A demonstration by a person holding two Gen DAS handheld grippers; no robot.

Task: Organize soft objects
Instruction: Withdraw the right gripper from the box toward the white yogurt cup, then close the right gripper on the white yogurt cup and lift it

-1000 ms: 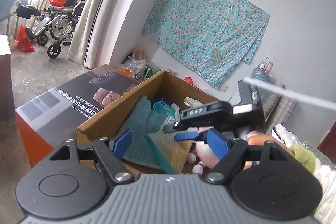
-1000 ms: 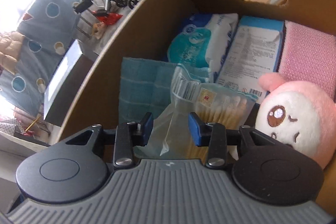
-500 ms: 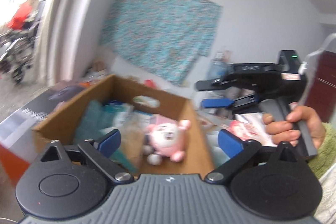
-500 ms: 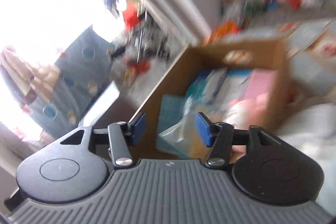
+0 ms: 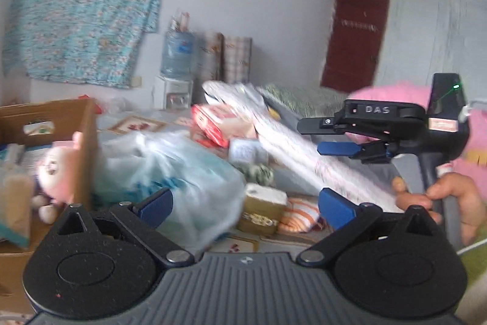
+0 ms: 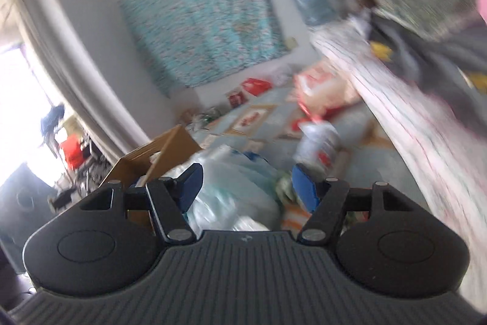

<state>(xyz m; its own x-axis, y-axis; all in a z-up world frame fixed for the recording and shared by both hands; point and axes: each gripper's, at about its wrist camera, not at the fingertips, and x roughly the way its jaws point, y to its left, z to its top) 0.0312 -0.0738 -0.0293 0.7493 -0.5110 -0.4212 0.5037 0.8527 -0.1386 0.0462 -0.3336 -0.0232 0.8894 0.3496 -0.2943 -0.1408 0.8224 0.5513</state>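
Note:
A brown cardboard box (image 5: pixel 83 142) stands at the left, with a pink plush toy (image 5: pixel 57 172) leaning in its near corner; the box also shows in the right wrist view (image 6: pixel 170 145). A translucent plastic bag (image 5: pixel 182 169) of pale blue soft goods lies just right of the box and shows in the right wrist view (image 6: pixel 234 191) too. My left gripper (image 5: pixel 245 204) is open and empty above the bag. My right gripper (image 6: pixel 245 183) is open and empty; in the left wrist view it (image 5: pixel 322 134) hovers at the right, held in a hand. Both views are blurred.
A striped mattress or bedding (image 5: pixel 292 142) slopes across the right. Red and white packets (image 5: pixel 213 124), a small olive box (image 5: pixel 263 212) and an orange striped cloth (image 5: pixel 299 217) lie on the floor mat. A water dispenser (image 5: pixel 176 69) stands by the wall.
Both grippers have pulled up out of the box and swung right, away from it. The right gripper's jaws have opened wider. The box has shifted to the left edge of both views.

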